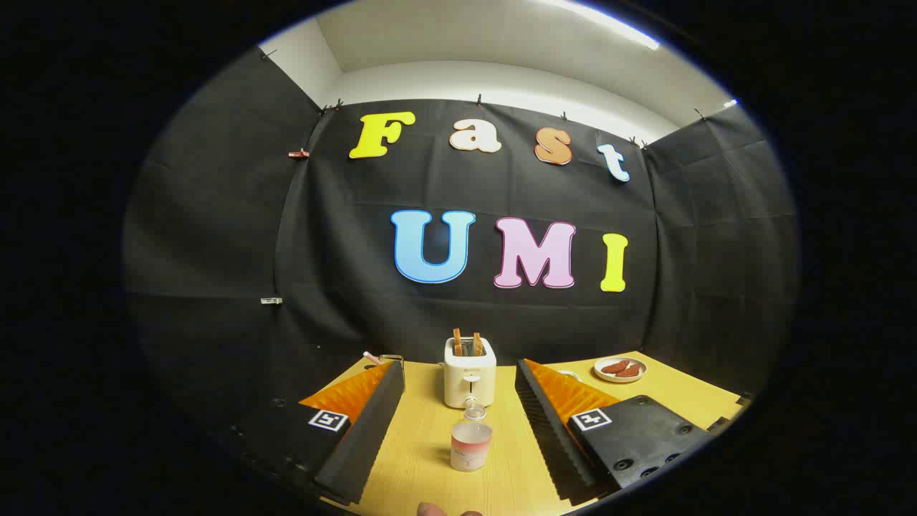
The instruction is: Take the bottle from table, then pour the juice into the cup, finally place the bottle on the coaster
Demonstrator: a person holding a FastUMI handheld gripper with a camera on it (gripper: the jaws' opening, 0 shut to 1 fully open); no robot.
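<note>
— What's to your left?
— My left finger point(362, 430), spread wide from the right one; the gripper point(458, 437) is open, holding nothing.
— And between them?
— The bottle point(471, 441) stands upright on the worktop point(423, 459), touching neither finger. Just beyond it is a toaster point(469, 373) with toast up.
— Further right?
— A plate point(620, 370) of food, behind my right finger.

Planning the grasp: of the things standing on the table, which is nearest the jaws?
The bottle, upright between the open jaws of the gripper. The toaster stands behind it; the plate lies farther off.
</note>
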